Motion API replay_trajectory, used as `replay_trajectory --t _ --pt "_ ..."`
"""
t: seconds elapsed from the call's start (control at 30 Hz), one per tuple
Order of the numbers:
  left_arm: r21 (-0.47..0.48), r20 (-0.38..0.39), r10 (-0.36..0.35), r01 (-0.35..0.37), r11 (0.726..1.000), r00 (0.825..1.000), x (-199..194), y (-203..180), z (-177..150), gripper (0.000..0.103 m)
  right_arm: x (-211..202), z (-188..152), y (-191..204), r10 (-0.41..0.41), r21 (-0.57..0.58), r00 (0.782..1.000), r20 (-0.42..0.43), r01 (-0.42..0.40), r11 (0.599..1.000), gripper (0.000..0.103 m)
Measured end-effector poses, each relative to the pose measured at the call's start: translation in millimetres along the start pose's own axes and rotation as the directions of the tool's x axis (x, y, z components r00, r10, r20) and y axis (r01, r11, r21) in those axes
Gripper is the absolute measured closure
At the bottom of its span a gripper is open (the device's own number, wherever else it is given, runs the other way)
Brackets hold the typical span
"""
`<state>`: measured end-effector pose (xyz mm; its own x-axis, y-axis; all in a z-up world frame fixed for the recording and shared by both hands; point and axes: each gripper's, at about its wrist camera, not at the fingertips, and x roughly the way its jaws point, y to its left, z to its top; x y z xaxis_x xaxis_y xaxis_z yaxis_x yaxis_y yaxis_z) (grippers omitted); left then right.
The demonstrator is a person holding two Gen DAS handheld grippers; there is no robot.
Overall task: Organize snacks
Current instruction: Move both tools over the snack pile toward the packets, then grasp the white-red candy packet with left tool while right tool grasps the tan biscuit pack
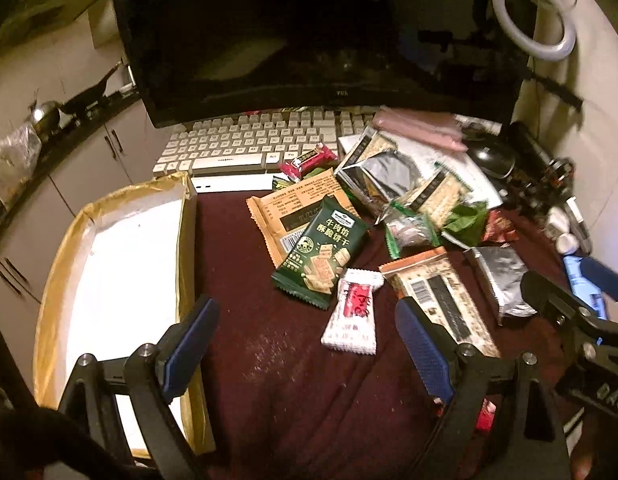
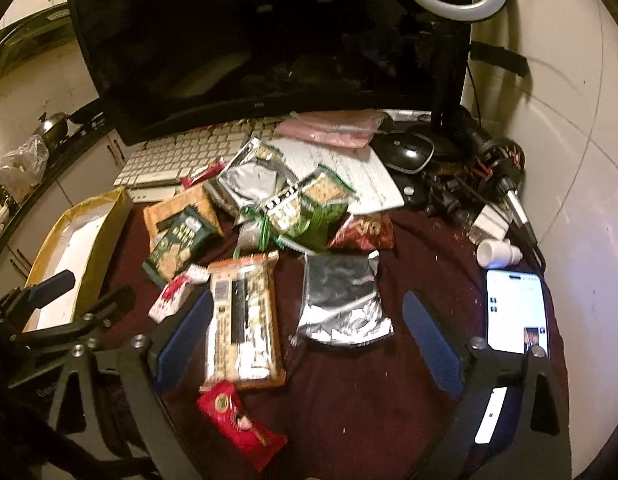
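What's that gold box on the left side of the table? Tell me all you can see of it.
The gold box is a shallow, open rectangular tray, seemingly cardboard, with shiny gold walls and a plain white floor. Nothing lies inside it. It sits flat at the left edge of the dark red cloth, its far end near the white keyboard. The snack packets lie apart, to its right. The left gripper hovers open beside it.

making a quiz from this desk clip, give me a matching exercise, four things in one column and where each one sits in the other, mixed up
Things:
1. gold box
2. phone
3. dark green biscuit packet
4. red snack packet

Places:
A. lit, at the right edge of the cloth
B. nearest the camera in the right wrist view, below the orange-edged packet
C. left of the snack pile, holding no snacks
D. lying across the tan packet

Pairs: 1-C, 2-A, 3-D, 4-B
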<state>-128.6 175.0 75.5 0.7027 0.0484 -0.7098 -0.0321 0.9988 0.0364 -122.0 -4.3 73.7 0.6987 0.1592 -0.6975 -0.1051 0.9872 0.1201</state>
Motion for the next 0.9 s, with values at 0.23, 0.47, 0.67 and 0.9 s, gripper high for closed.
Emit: replay_trajectory --t 0.23,0.47,0.67,0.9 --pt "-0.011 -0.022 -0.080 0.080 0.997 0.997 -7.4 19.0 -19.6 0.013 12.4 -14.4 3.5 0.108 0.000 0.991 -0.081 -0.108 0.994 0.020" --pt "-0.021 0.003 -0.103 0.103 0.994 0.995 -10.4 19.9 -20.5 0.013 4.0 -12.5 1.0 0.221 0.049 0.975 0.022 -0.221 0.974 0.027" --pt "-0.011 0.028 -0.083 0.084 0.996 0.996 -12.1 17.8 -18.1 0.013 0.6 -6.3 -8.8 0.346 0.145 0.931 0.116 -0.360 0.921 0.027" --pt "0.004 0.035 -0.073 0.073 0.997 0.997 -9.1 14.5 -17.1 0.013 6.1 -2.4 2.3 0.395 0.141 0.907 0.145 -0.414 0.899 0.022"
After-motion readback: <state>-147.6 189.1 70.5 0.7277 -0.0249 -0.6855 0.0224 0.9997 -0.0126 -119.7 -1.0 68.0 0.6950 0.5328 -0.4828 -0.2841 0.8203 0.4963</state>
